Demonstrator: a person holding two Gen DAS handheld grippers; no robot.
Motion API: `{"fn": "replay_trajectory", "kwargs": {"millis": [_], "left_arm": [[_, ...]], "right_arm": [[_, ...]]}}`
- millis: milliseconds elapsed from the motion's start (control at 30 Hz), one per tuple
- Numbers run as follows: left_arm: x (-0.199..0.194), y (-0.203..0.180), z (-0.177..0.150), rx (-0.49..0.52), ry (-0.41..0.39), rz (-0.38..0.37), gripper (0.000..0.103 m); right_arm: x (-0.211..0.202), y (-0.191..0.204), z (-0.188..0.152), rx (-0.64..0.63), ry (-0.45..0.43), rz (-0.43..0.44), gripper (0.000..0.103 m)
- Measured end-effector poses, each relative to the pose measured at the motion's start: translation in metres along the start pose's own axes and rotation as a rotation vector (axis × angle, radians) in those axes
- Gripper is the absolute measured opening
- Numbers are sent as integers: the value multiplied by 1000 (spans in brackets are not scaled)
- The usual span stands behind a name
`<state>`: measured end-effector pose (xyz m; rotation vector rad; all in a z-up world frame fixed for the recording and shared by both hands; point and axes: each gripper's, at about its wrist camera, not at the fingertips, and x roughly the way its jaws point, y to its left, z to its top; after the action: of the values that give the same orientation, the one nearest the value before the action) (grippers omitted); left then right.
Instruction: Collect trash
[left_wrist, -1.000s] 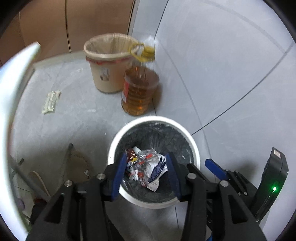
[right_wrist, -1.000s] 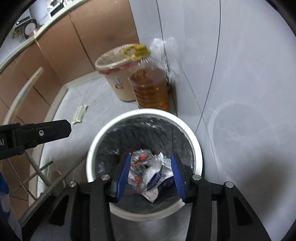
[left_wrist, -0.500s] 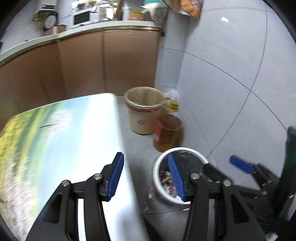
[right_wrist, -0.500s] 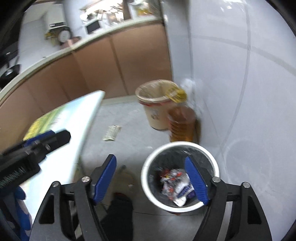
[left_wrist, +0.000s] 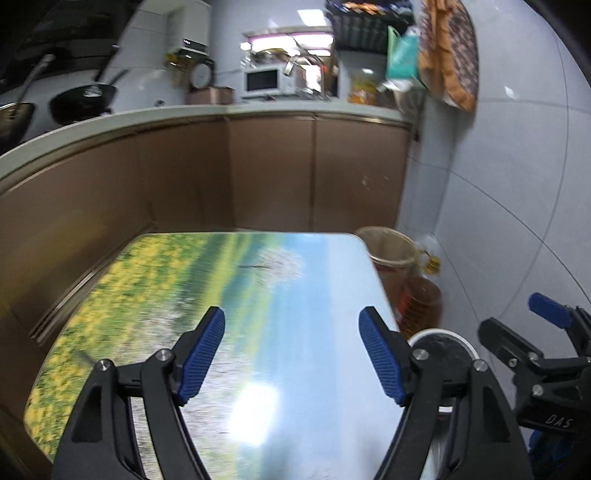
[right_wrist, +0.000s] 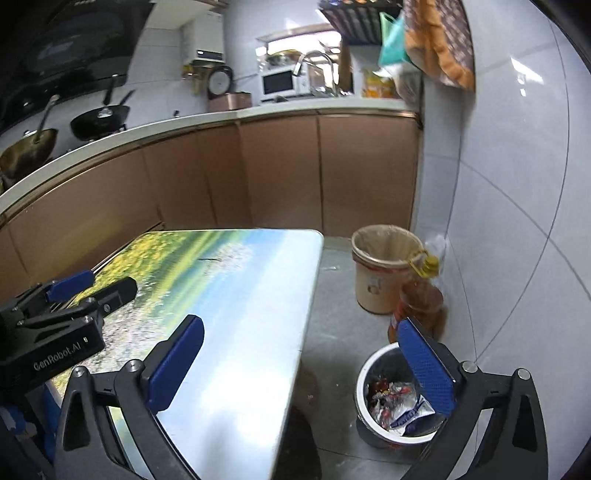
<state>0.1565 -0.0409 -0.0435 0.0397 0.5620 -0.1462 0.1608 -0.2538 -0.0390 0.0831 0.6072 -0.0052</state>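
Right wrist: crinkled wrappers (right_wrist: 397, 404), round bin (right_wrist: 364, 373)

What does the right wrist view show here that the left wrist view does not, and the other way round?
Only the right wrist view looks into the white bin and shows the crumpled wrappers lying in it; nothing sits between the right gripper's open jaws.

Only the left wrist view shows the left gripper from behind, open and empty above the table; there the bin's contents are hidden.

Both show the landscape-print table, the beige bin, the oil bottle and the kitchen counter.
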Motion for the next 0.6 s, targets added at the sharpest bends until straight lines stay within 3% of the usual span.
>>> {"fn": "replay_trajectory", "kwargs": {"millis": [333, 600], "left_arm": [[-52, 36, -11, -49, -95, 90, 84], [-84, 38, -18, -52, -157, 141, 91]], "right_arm": [[-42, 34, -3, -94, -68, -42, 103], [-78, 41, -9, -125, -149, -126, 103]]}}
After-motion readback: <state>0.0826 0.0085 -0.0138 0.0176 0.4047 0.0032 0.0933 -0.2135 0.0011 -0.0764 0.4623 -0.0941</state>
